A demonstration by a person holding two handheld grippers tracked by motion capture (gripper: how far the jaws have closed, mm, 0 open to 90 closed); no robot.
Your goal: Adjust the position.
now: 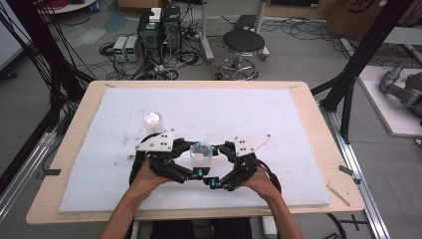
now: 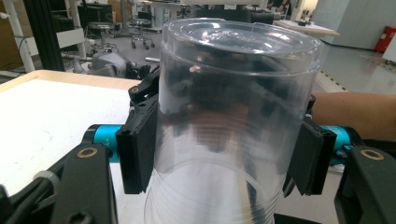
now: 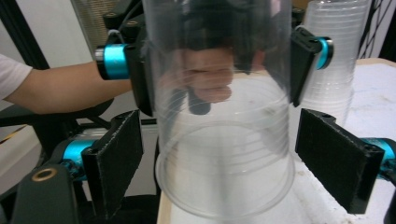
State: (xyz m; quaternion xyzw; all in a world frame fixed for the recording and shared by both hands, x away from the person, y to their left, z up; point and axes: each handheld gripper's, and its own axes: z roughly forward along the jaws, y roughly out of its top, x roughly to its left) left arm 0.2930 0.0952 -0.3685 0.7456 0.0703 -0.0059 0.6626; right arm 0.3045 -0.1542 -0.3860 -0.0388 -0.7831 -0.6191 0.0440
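1. currently a clear plastic cup (image 1: 201,153) is held upside down between the two grippers, just above the white pad (image 1: 298,164) near the front of the counter (image 1: 318,114); a second stack of clear cups (image 1: 153,121) stands apart on the pad, farther back and to the left.
2. in the left gripper view the cup (image 2: 238,121) is seen base up, and more cup walls appear nested beneath it, so a short stack is probably being handled; how many cups it holds cannot be told.
3. the left gripper (image 1: 195,160) is clamped on the cup, its black pads (image 2: 137,149) pressed against both walls.
4. the right gripper (image 3: 233,172) is seen with its jaws apart, one pad on each side of the lower rim and neither touching it; the left gripper's pads (image 3: 301,63) are seen higher on the same cup.
5. crushing is judged the main risk: the wall is thin, and a hard squeeze from the right jaws could buckle the rim or crack it.
6. a poor split is also possible: if the right jaws are closed too high, several nested cups could be gripped together and nothing would be separated.
7. slipping could follow from the smooth plastic; if the pull is made at an angle, the cup could be twisted out of the left pads and dropped on the pad.
8. the standing stack (image 3: 338,56) is seen close behind in the right gripper view, so a wide swing could knock it over.
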